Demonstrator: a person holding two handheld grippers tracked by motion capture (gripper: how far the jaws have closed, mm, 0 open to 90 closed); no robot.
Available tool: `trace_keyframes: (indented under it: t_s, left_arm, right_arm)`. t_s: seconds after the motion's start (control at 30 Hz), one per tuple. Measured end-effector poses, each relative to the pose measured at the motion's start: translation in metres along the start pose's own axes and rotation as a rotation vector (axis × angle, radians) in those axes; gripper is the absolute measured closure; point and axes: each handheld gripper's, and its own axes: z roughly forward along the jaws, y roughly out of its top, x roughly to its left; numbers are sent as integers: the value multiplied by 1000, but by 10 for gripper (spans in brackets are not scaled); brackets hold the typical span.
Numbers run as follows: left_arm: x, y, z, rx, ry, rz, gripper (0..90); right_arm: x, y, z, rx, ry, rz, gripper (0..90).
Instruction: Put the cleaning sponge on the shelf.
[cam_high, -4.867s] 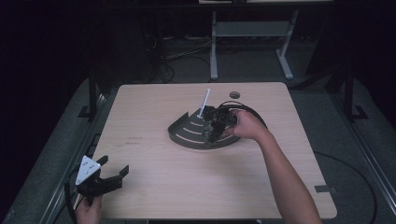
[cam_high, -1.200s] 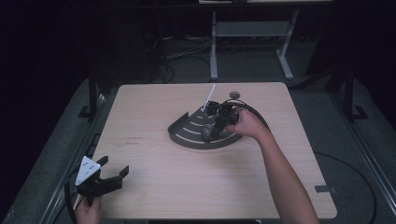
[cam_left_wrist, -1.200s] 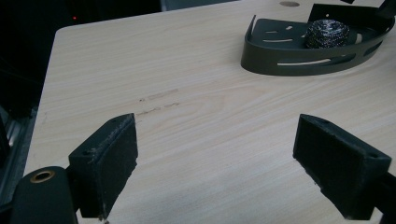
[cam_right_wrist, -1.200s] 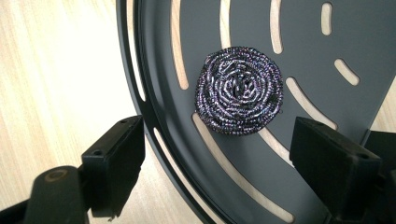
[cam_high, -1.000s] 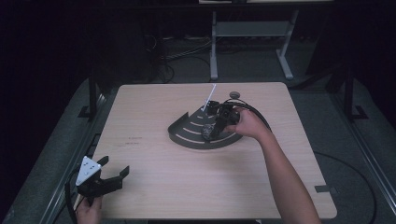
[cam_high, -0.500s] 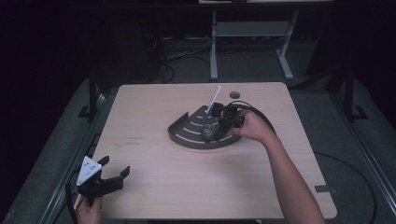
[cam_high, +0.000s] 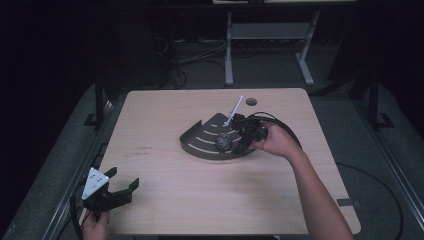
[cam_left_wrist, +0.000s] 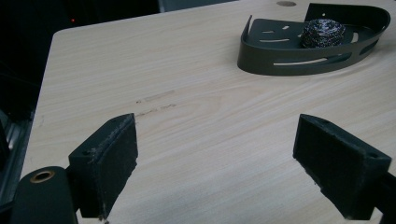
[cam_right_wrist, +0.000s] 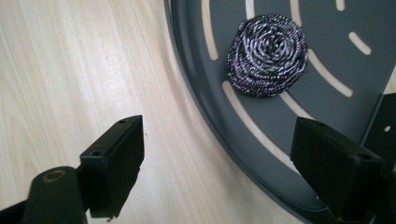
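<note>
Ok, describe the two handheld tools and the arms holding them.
Both are black two-jaw tools with blocky, flat-faced pads. The left tool carries a light grey three-cornered plate with small dark dots on top, and a black cable trails from it. Looping black cables trail from the right tool. The person's forearms are bare, with no sleeves visible.

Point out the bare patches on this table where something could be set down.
The light wooden table is bare along its left side, between the dark grey slotted corner tray and the left gripper, and across the near middle. It is crowded at the tray's right end, where the steel-wool scourer and right gripper sit.
</note>
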Motion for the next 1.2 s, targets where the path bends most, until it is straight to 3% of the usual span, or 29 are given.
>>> trace_keyframes:
  t_s: [0.57, 1.2]
  left_arm:
    - [-2, 0, 0, 3, -1, 4, 132]
    - [-3, 0, 1, 7, -5, 4, 132]
  right_arm:
    - [20, -19, 0, -5, 10, -31, 169]
    - [32, -40, 10, 9, 27, -30, 166]
